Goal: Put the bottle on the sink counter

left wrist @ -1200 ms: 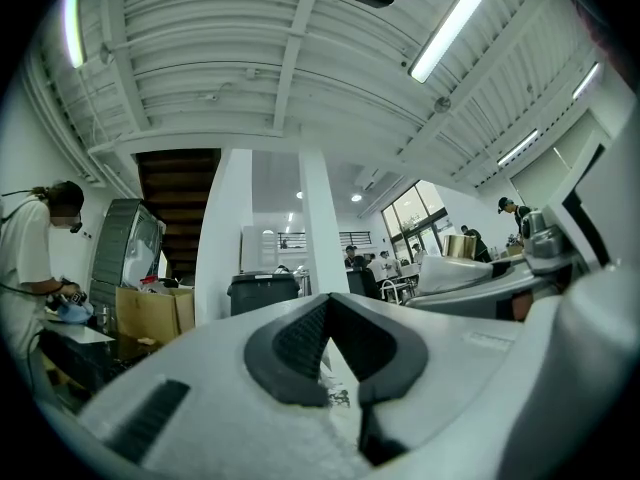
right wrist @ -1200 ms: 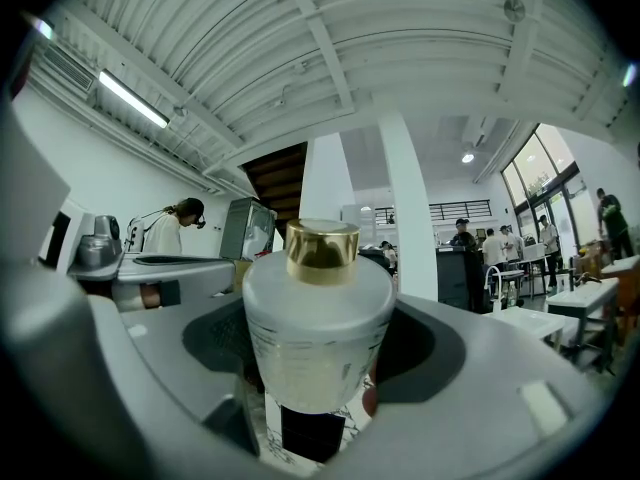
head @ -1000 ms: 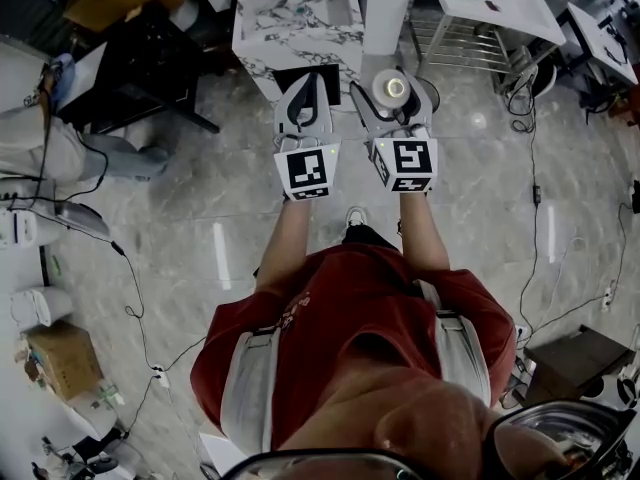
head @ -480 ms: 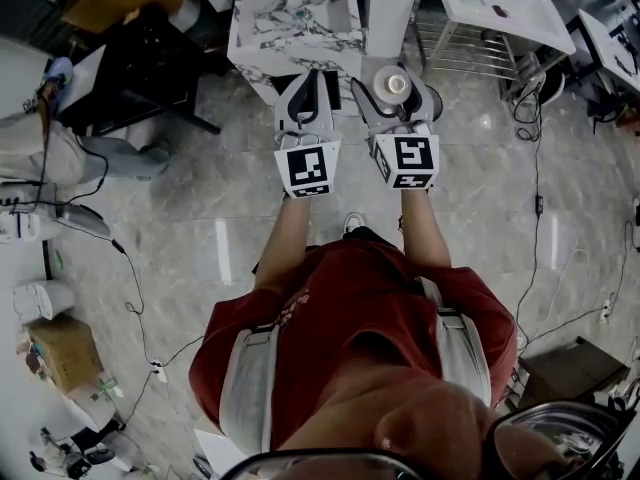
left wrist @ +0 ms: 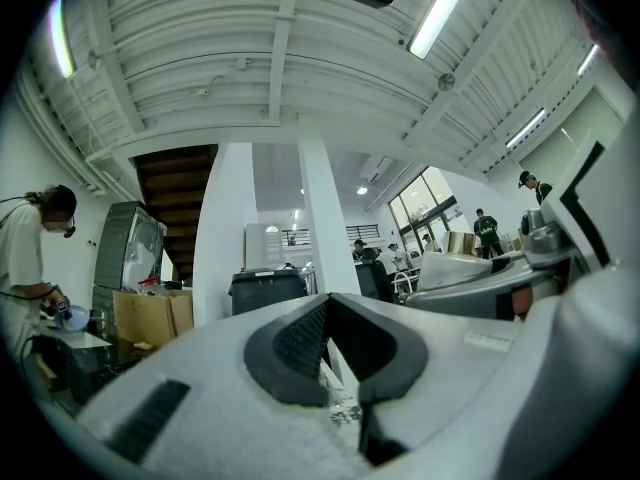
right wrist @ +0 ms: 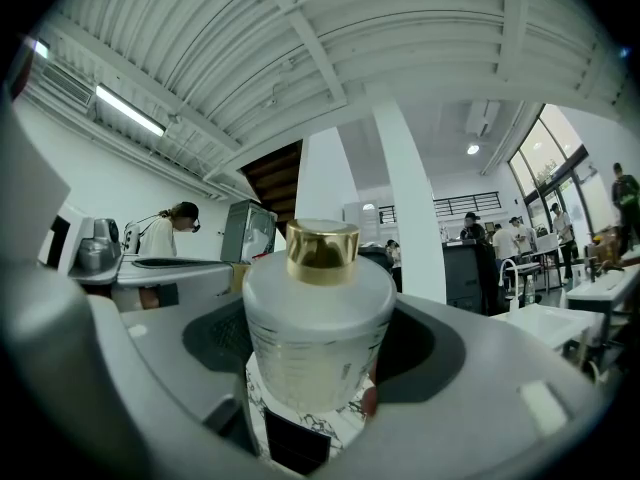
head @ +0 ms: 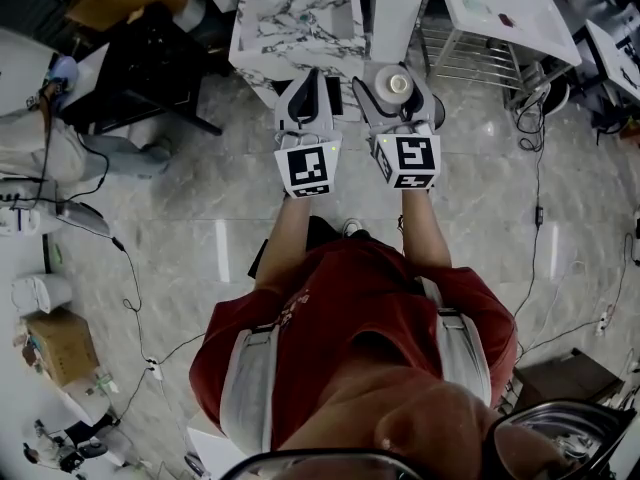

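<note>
The bottle [right wrist: 318, 333] stands upright, pinched in the right tool [head: 396, 80], with the marble bench [head: 262, 48] near ahead at about eleven o'clock, while the left tool [head: 308, 88], pressed together and empty, hangs nearer it.

Frosted white bottle [right wrist: 318, 343], gold cap [right wrist: 322, 250]; black-veined marble counter [head: 290, 18]

From above, only the cap of the bottle [head: 397, 84] shows, because the fingers [head: 368, 103] hide its sides. The sink counter [head: 290, 28] runs off the top edge. The distant people [right wrist: 500, 236] are too small to make out.
</note>
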`<move>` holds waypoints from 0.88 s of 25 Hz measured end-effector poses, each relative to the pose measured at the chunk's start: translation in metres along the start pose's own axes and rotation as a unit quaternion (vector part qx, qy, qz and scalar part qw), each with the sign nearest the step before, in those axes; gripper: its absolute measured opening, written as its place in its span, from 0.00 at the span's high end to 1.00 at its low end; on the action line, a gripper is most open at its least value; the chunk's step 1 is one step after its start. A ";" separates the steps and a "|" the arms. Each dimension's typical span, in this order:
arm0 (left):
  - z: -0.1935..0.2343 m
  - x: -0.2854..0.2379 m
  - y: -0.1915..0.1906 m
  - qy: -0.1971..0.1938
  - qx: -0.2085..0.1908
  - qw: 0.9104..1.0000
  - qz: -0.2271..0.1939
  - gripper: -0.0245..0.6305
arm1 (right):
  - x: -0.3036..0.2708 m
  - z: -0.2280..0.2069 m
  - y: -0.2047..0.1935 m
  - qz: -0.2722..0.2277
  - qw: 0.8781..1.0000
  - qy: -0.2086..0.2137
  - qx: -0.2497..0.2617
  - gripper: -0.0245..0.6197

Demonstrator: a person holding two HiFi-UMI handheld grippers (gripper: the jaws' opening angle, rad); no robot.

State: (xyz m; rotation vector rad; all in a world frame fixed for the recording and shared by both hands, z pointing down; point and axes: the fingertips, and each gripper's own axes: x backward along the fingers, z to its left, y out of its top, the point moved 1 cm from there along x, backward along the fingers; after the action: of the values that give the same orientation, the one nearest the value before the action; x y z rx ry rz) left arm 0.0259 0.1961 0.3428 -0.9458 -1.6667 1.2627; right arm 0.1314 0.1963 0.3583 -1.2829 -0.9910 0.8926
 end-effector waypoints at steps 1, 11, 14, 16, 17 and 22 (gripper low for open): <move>0.000 -0.002 -0.001 0.001 0.000 1.000 0.000 0.96 | -0.002 -0.001 -0.001 0.000 1.000 0.001 0.000 0.43; 0.014 -0.037 -0.019 -0.003 0.007 1.000 -0.001 0.96 | -0.039 -0.010 -0.013 0.005 1.000 0.001 0.006 0.43; 0.020 -0.050 -0.022 -0.002 0.014 1.000 -0.009 0.96 | -0.051 -0.013 -0.015 0.005 1.000 0.001 0.010 0.43; 0.022 -0.060 -0.023 -0.005 0.015 1.000 -0.010 0.96 | -0.059 -0.016 -0.016 0.005 1.000 -0.001 0.010 0.43; 0.024 -0.065 -0.025 -0.007 0.014 1.000 -0.008 0.96 | -0.064 -0.018 -0.016 0.005 1.000 -0.003 0.010 0.43; 0.037 -0.095 -0.034 -0.013 0.017 1.000 -0.006 0.96 | -0.095 -0.029 -0.019 0.006 1.000 -0.012 0.011 0.43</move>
State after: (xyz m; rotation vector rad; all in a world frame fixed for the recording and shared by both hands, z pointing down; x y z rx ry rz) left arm 0.0243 0.0894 0.3546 -0.9009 -1.6640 1.2973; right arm 0.1262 0.0955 0.3681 -1.2631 -0.9898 0.9278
